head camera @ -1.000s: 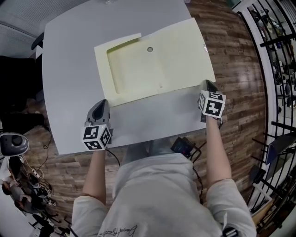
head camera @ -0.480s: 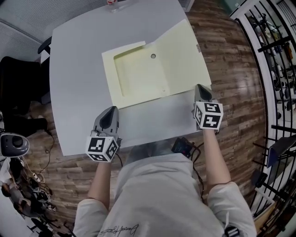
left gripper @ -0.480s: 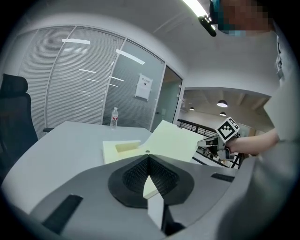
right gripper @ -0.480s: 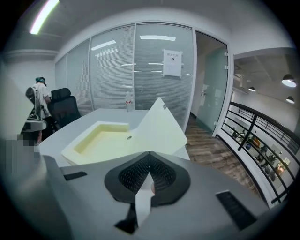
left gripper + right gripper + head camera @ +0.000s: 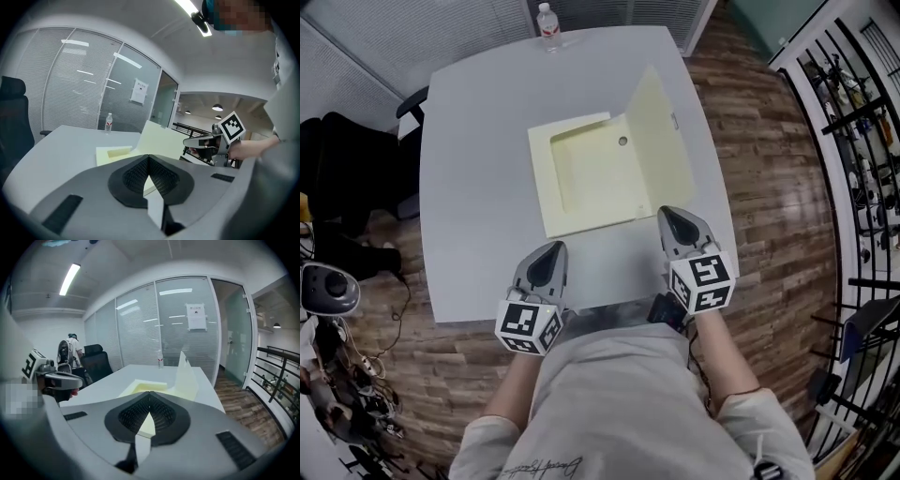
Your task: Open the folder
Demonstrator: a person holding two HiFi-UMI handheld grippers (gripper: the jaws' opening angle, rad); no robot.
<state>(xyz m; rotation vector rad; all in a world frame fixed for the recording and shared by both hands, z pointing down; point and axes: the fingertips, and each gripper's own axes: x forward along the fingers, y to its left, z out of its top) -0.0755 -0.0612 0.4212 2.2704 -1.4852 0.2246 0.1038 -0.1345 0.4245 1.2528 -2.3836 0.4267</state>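
A pale yellow folder (image 5: 591, 178) lies open on the grey table (image 5: 478, 141). Its cover (image 5: 661, 122) stands tilted up along the right side, seen too in the left gripper view (image 5: 159, 139) and the right gripper view (image 5: 187, 373). My left gripper (image 5: 546, 258) hovers near the table's front edge, shut and empty, short of the folder's near left corner. The right gripper (image 5: 675, 223) is also shut on nothing, just off the folder's near right corner. Neither touches the folder. Each gripper shows in the other's view: the right gripper (image 5: 201, 140) and the left gripper (image 5: 56, 378).
A water bottle (image 5: 547, 21) stands at the table's far edge. A black chair (image 5: 333, 169) sits left of the table. Wooden floor and a black railing (image 5: 862, 141) lie to the right. Cables and gear (image 5: 337, 375) clutter the floor at the lower left.
Both grippers have risen and drawn back toward the person. The right one left the cover's edge and swung inward. The cover, flat a second ago, now stands tilted up.
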